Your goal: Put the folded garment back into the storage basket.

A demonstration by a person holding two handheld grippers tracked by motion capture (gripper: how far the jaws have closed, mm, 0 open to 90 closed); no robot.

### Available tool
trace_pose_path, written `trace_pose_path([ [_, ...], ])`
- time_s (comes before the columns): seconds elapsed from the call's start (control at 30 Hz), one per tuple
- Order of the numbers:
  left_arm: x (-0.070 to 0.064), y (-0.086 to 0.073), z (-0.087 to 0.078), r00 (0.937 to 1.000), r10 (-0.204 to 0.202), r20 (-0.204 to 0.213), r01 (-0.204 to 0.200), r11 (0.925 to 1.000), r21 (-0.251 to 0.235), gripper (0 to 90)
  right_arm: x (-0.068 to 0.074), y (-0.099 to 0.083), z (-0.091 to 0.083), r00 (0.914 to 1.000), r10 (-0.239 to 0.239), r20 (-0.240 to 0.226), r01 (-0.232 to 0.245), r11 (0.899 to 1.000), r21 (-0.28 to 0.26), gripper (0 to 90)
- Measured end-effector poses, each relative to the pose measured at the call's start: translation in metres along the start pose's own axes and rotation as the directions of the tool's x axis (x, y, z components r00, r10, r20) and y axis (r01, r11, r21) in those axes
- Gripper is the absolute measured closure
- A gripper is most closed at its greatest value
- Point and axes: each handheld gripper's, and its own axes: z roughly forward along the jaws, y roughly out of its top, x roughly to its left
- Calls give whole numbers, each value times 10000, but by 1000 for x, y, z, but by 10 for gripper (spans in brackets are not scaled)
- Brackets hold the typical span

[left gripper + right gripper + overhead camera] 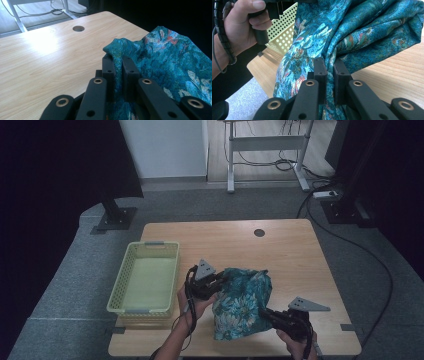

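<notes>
High view — crumpled teal floral cloth (242,300).

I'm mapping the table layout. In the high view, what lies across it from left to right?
Basket → left gripper → cloth → right gripper.

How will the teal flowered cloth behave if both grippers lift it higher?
Probably floppy: the teal flowered cloth bunches into folds between the left gripper and right gripper. It likely sags and drapes, as its free end already hangs over the table edge.
</notes>
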Motion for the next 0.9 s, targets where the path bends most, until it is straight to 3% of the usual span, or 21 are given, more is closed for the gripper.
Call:
trace_pose_path([
  [0.9, 14, 11, -26, 9990, 54, -438, -58, 9999, -87, 826, 18, 16, 16, 9994, -203, -278, 200, 9997, -116, 823],
])
